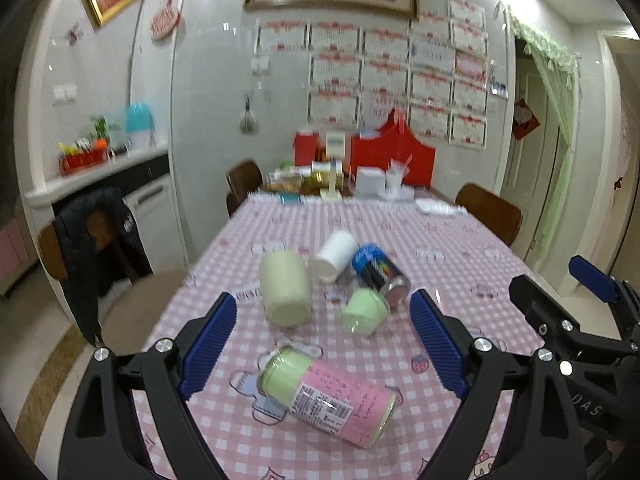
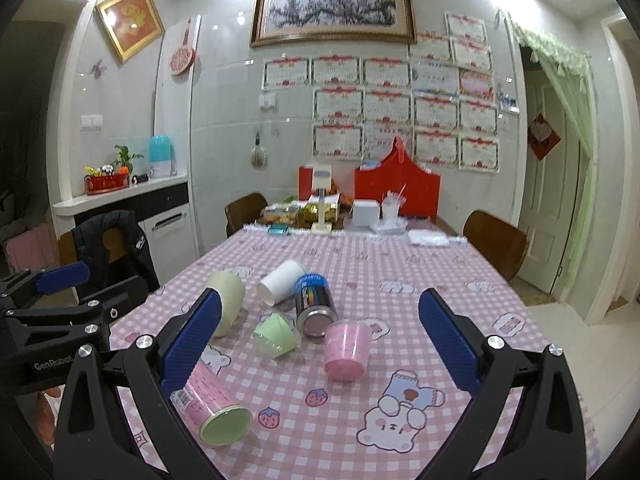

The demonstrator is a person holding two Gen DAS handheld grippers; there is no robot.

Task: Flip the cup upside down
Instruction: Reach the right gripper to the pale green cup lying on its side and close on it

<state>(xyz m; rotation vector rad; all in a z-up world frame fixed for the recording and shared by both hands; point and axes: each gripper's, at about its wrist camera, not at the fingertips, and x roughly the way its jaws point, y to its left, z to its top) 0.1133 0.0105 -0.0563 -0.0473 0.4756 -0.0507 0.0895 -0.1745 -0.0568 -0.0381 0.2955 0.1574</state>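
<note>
Far-end clutter point(image 1: 332, 184) blurred, unidentifiable.

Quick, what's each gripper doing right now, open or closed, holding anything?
Left gripper: open, holding nothing.
Right gripper: open, holding nothing.

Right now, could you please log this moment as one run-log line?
left gripper: open, empty | right gripper: open, empty | pink cup: upside down on table | other cups: on their sides
</note>
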